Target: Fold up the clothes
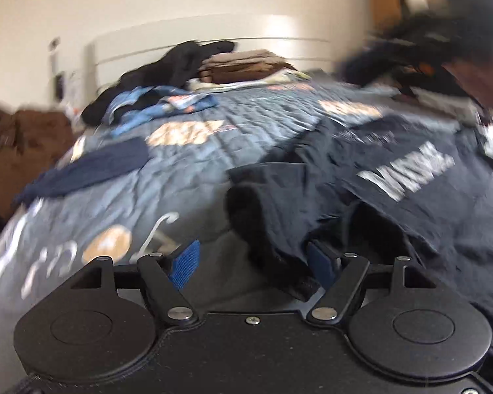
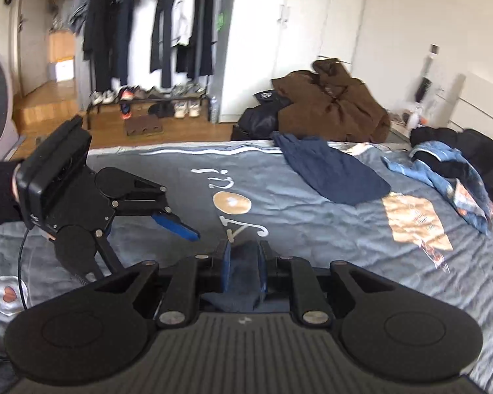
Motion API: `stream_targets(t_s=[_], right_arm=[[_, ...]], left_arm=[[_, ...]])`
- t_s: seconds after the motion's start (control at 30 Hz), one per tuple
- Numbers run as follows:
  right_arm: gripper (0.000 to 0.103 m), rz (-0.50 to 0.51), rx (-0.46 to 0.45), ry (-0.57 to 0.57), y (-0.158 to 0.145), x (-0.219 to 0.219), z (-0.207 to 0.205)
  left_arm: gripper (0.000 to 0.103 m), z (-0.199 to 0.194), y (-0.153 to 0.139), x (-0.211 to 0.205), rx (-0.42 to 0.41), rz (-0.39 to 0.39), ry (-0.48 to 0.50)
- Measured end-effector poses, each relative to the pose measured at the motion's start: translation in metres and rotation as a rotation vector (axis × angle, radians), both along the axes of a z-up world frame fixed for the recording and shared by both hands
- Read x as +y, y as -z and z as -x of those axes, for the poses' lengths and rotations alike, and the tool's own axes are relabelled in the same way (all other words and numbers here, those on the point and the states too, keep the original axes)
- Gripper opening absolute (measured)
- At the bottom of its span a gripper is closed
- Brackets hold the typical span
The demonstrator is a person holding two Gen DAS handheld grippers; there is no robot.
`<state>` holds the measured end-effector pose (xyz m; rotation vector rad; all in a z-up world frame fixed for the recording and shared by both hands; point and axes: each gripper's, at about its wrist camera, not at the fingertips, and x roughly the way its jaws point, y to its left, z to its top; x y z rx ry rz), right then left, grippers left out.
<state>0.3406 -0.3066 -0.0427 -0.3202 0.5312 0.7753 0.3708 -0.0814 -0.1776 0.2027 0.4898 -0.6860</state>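
Here, the scene by parts, from the fingers outward:

Left fingers: apart on the left gripper (image 1: 251,264); dark cloth lies against the right-hand pad (image 1: 322,267), while the other pad stands clear of it, so nothing is pinched.

Right fingers: the right gripper (image 2: 245,264) is closed on a fold of blue-grey cloth (image 2: 243,279) bunched between its pads.

T-shirt: the dark navy T-shirt (image 1: 394,190) with white lettering lies on the bed cover (image 1: 187,177), up and to the right of the left fingers.

Long axis: judged to run away towards the right; motion blur leaves this unsure.

Nearer hand: the left, touching its loose near edge.

Next move: probably a re-grip there.
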Motion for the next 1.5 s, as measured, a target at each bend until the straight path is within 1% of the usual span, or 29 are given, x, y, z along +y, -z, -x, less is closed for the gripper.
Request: stream_targets(t_s=[0.07, 0.1, 0.13, 0.23, 0.27, 0.3, 0.33, 0.37, 0.4, 0.43, 0.5, 0.53, 0.63, 0.7, 0.77, 0.87, 0.93, 0.97, 1.03, 1.07, 1.13, 1.23, 1.27, 1.3, 1.33, 1.4, 1.47, 1.5], right_arm=[[0.017, -0.088, -0.002, 0.054, 0.000, -0.021, 0.022], [0.018, -0.133, -0.001, 0.084, 0.001, -0.031, 0.035], [0.018, -0.170, 0.008, 0.117, 0.003, -0.041, 0.049], [0.020, -0.282, 0.034, 0.236, 0.009, -0.073, 0.090], [0.023, -0.319, 0.052, 0.273, 0.011, -0.084, 0.102], [0.034, -0.356, 0.070, 0.314, 0.014, -0.094, 0.112], [0.041, -0.393, 0.085, 0.349, 0.016, -0.102, 0.122], [0.052, -0.436, 0.095, 0.379, 0.019, -0.111, 0.131], [0.057, -0.477, 0.100, 0.404, 0.022, -0.119, 0.140], [0.058, -0.512, 0.092, 0.422, 0.026, -0.123, 0.147], [0.062, -0.559, 0.094, 0.441, 0.035, -0.127, 0.149], [0.063, -0.567, 0.105, 0.444, 0.040, -0.126, 0.145], [0.063, -0.544, 0.120, 0.421, 0.051, -0.108, 0.125], [0.063, -0.539, 0.123, 0.406, 0.055, -0.096, 0.113], [0.063, -0.534, 0.118, 0.402, 0.050, -0.087, 0.100], [0.063, -0.516, 0.104, 0.404, 0.039, -0.078, 0.080], [0.063, -0.499, 0.081, 0.431, 0.032, -0.079, 0.077], [0.063, -0.510, 0.073, 0.439, 0.031, -0.083, 0.079], [0.063, -0.539, 0.063, 0.466, 0.033, -0.095, 0.090], [0.064, -0.548, 0.063, 0.487, 0.036, -0.101, 0.096], [0.064, -0.565, 0.075, 0.533, 0.045, -0.114, 0.106], [0.065, -0.592, 0.101, 0.591, 0.060, -0.130, 0.120], [0.065, -0.600, 0.110, 0.608, 0.064, -0.135, 0.124], [0.065, -0.609, 0.118, 0.624, 0.068, -0.139, 0.127], [0.065, -0.618, 0.125, 0.636, 0.070, -0.142, 0.130], [0.065, -0.639, 0.140, 0.651, 0.074, -0.147, 0.138], [0.065, -0.655, 0.148, 0.654, 0.075, -0.151, 0.146], [0.065, -0.662, 0.149, 0.654, 0.075, -0.153, 0.150]], left_arm=[[0.066, -0.013, 0.003, 0.021, 0.040, 0.051, -0.062], [0.063, -0.019, 0.003, 0.026, 0.051, 0.058, -0.085], [0.063, -0.025, 0.003, 0.031, 0.062, 0.064, -0.106], [0.062, -0.039, 0.004, 0.035, 0.116, 0.085, -0.121], [0.062, -0.041, 0.007, 0.029, 0.122, 0.061, -0.102], [0.062, -0.040, 0.009, 0.018, 0.118, 0.025, -0.078], [0.058, -0.040, 0.011, 0.008, 0.115, -0.006, -0.054], [0.058, -0.038, 0.011, -0.002, 0.117, -0.010, -0.031], [0.057, -0.037, 0.011, -0.011, 0.118, -0.013, -0.007], [0.057, -0.036, 0.011, -0.020, 0.119, -0.015, 0.015], [0.057, -0.032, 0.006, -0.034, 0.113, 0.007, 0.043], [0.057, -0.028, 0.004, -0.043, 0.094, -0.005, 0.055], [0.057, -0.016, -0.004, -0.068, 0.033, -0.044, 0.091], [0.058, 0.001, -0.009, -0.090, -0.070, -0.120, 0.118], [0.059, 0.026, -0.009, -0.115, -0.224, -0.252, 0.145], [0.059, 0.053, -0.004, -0.143, -0.291, -0.301, 0.246], [0.059, 0.066, 0.000, -0.152, -0.270, -0.274, 0.322], [0.059, 0.070, 0.002, -0.157, -0.253, -0.264, 0.355], [0.059, 0.077, 0.007, -0.162, -0.228, -0.267, 0.388], [0.059, 0.081, 0.008, -0.162, -0.234, -0.269, 0.391], [0.059, 0.083, 0.003, -0.155, -0.228, -0.249, 0.359], [0.059, 0.084, -0.012, -0.142, -0.256, -0.226, 0.254], [0.059, 0.087, -0.018, -0.139, -0.277, -0.224, 0.218], [0.056, 0.086, -0.023, -0.137, -0.288, -0.223, 0.192], [0.044, 0.084, -0.028, -0.137, -0.297, -0.226, 0.169], [0.032, 0.079, -0.033, -0.144, -0.302, -0.280, 0.168], [0.032, 0.081, -0.028, -0.161, -0.349, -0.405, 0.208], [0.032, 0.084, -0.024, -0.167, -0.360, -0.449, 0.234]])
